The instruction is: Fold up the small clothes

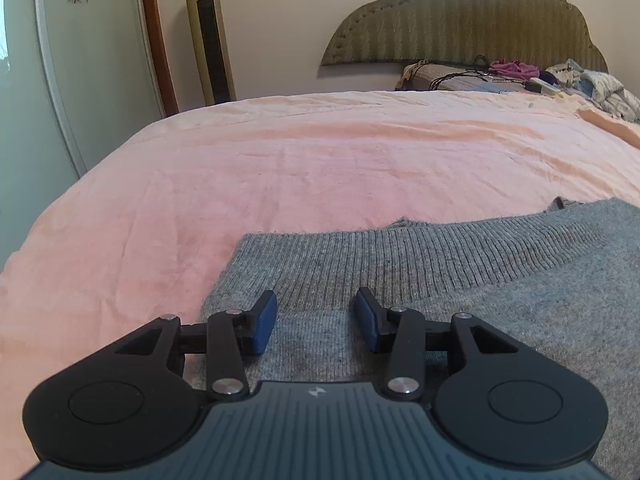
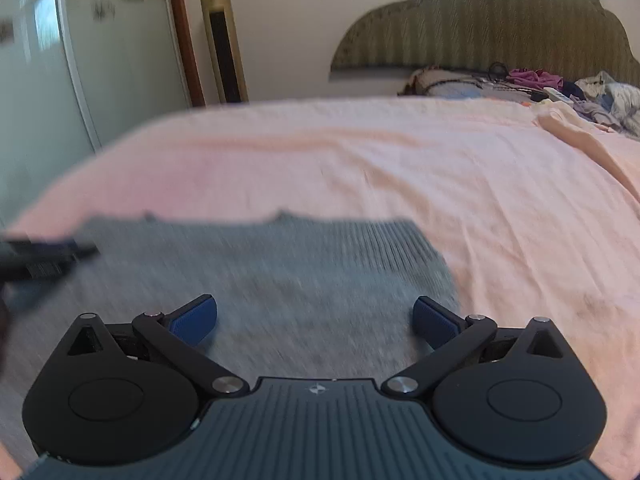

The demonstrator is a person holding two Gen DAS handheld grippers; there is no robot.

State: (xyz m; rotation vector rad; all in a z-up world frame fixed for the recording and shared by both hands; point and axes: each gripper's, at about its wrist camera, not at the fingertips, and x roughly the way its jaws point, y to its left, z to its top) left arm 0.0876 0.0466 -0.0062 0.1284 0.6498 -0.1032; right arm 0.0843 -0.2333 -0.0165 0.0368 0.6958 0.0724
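Left wrist view: grey sweater (image 1: pixel 440 280) shows no readable label.

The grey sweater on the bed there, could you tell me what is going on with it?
A person is folding the grey sweater on the pink bedspread with two handheld tools. The sweater lies flat, ribbed hem away from the cameras. The left claw and right claw are both open above it, gripping nothing.
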